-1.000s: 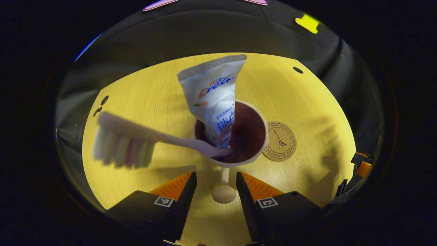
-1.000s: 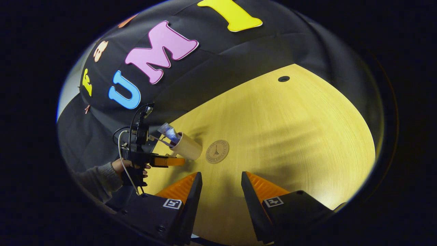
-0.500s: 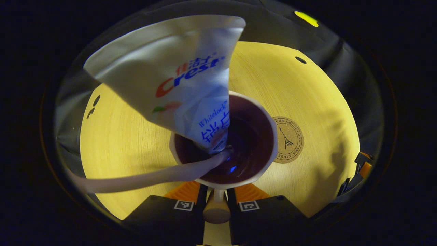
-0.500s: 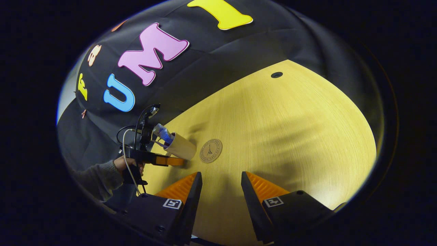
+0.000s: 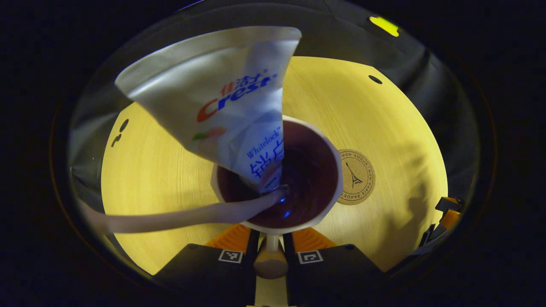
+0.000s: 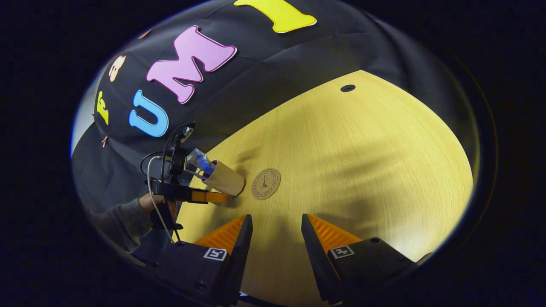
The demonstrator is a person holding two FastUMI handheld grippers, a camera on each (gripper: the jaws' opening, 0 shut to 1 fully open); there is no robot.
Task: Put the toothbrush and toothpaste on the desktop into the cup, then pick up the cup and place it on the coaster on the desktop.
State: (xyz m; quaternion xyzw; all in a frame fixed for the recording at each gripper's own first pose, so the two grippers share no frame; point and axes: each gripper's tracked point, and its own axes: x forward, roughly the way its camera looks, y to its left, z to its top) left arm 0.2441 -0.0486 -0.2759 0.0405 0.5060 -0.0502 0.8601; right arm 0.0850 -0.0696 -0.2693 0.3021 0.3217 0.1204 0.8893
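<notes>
Your cup [image 5: 278, 179] stands on the desktop [image 5: 162, 162], directly ahead of the left gripper [image 5: 270, 238]. Its two fingers are drawn close together on the cup's handle [image 5: 270, 260], pinching it on both sides.

Inside the cup, note two items. The toothpaste [image 5: 226, 102] stands cap-down in the dark interior, its flat crimped end fanning up and to the left. The toothbrush [image 5: 187, 216] also rests in the cup, with its shaft leaning out over the near-left rim (the outer end runs to the left edge of the left gripper view and blurs there, so its head cannot be made out).

The coaster [image 5: 356, 177] lies flat on the desktop just to the right of the cup, nearly touching its rim as seen from above.

The right gripper view gives you the side aspect: the cup [image 6: 224, 179] appears as a plain pale cylinder, the coaster [image 6: 265, 183] lies just beside its base, and a hand [image 6: 155, 204] with a sleeve grips the left gripper [image 6: 213, 197]. The cup's contents are small and indistinct here.

The right gripper [image 6: 275, 238] hovers over bare desktop, well apart from the cup, with its fingers spread and holding nothing.
</notes>
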